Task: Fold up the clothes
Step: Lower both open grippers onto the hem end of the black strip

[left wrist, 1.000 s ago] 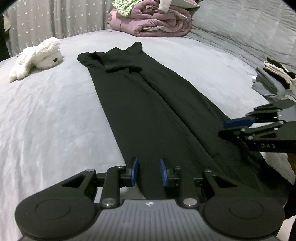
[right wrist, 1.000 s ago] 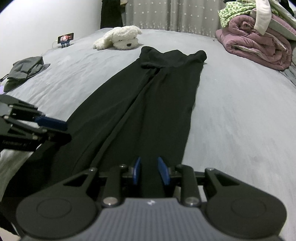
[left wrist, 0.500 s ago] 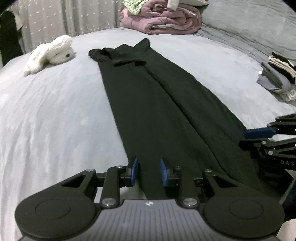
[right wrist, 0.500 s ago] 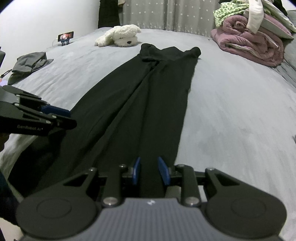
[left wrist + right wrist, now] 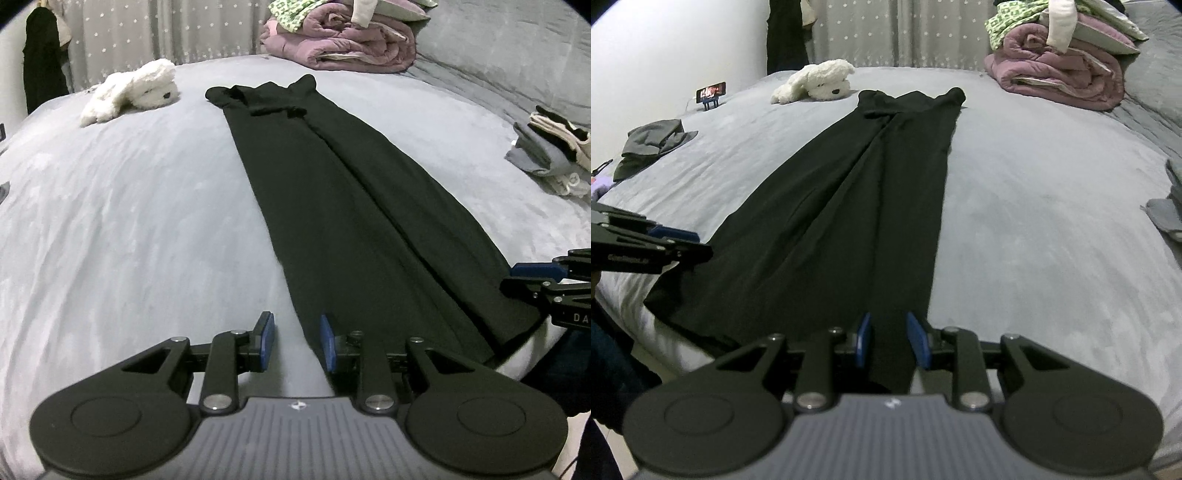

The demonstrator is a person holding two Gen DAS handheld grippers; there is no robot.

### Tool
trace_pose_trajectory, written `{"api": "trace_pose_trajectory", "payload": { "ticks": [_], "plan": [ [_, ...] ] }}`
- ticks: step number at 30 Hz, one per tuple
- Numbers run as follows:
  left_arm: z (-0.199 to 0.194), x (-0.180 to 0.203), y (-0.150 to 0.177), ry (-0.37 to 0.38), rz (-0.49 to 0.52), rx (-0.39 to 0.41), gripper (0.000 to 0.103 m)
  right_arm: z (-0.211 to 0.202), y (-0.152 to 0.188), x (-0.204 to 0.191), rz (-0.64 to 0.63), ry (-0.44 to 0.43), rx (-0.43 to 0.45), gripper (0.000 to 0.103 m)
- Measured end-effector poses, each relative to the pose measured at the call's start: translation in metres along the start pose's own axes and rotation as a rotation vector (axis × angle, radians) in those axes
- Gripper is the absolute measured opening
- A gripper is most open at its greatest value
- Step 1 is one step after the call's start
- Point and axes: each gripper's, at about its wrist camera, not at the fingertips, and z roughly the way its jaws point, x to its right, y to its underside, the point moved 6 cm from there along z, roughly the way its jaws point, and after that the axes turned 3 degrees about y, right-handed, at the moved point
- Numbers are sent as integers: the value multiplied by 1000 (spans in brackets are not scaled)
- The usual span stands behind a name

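A long black garment (image 5: 351,206) (image 5: 857,206) lies flat and lengthwise on the grey bed (image 5: 110,221), its narrow top end far away and its wide hem at the near bed edge. My left gripper (image 5: 297,343) is open over the hem's left corner. The cloth's left edge runs under its right pad (image 5: 328,343), and bare bed shows in the gap. My right gripper (image 5: 891,343) is open at the hem's right side, with black cloth showing between its fingers. Each gripper shows in the other's view: the left gripper (image 5: 698,247), the right gripper (image 5: 513,278).
A white plush toy (image 5: 136,88) (image 5: 816,83) lies beyond the garment's far end. A pink quilt pile (image 5: 343,44) sits at the back. Folded clothes (image 5: 550,155) are stacked at the right, with a crumpled grey garment (image 5: 653,144) and a phone on a stand (image 5: 711,92) at the left.
Both grippers have drawn back toward the near bed edge. The left one has slid left, so the cloth's edge now sits at its right finger instead of filling the gap.
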Motion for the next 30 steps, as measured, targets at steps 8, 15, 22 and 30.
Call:
{"api": "trace_pose_trajectory", "payload": {
  "ticks": [8,15,22,30],
  "plan": [
    [-19,-7,13,30,-65,2,26,-13,11,-1,0,5,26,25],
    [-35,-14,24,56,-121,4,27,-31,20,1,4,-19,30,29],
    [-34,-17,27,122,-202,-3,27,-50,33,13,87,-76,27,33],
    [-30,-20,30,201,-297,-12,32,-48,33,46,373,-259,18,41]
  ]
}}
